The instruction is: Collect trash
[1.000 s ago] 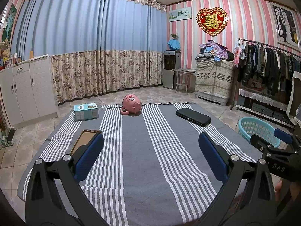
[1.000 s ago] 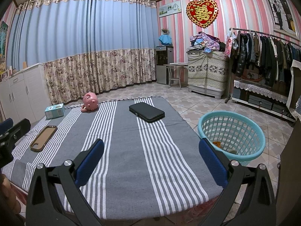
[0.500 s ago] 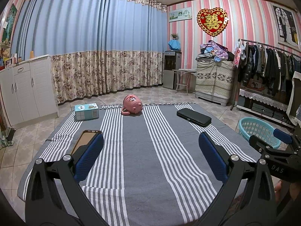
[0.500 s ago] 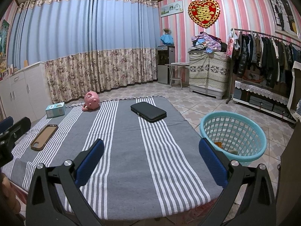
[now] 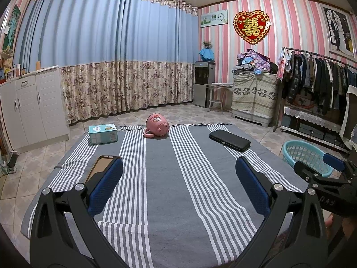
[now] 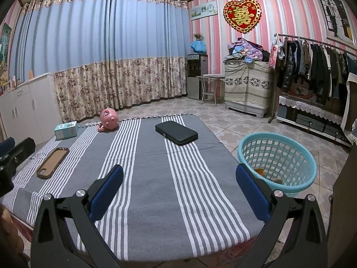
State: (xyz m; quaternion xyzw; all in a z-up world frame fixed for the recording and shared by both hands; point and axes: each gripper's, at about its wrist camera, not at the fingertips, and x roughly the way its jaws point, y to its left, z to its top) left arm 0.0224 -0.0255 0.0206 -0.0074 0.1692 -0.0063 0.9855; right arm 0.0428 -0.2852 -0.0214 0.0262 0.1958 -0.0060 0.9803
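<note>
A grey cloth with white stripes (image 6: pixel 154 178) covers the table, its stripes running away from me. On the floor at its right edge stands one turquoise basket (image 6: pixel 290 185) with a few scraps of trash (image 6: pixel 260 170) at its bottom. On the cloth lie one black case (image 6: pixel 176 132), one teal box (image 5: pixel 103 134), one pink piggy bank (image 5: pixel 157 129) and one phone case (image 6: pixel 52 163). The left gripper (image 5: pixel 178 184) and right gripper (image 6: pixel 179 187) hang spread wide, empty. "DAS" shows on the right gripper.

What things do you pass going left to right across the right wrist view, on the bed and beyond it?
Phone case → tissue box → pink toy → black case → laundry basket.
</note>
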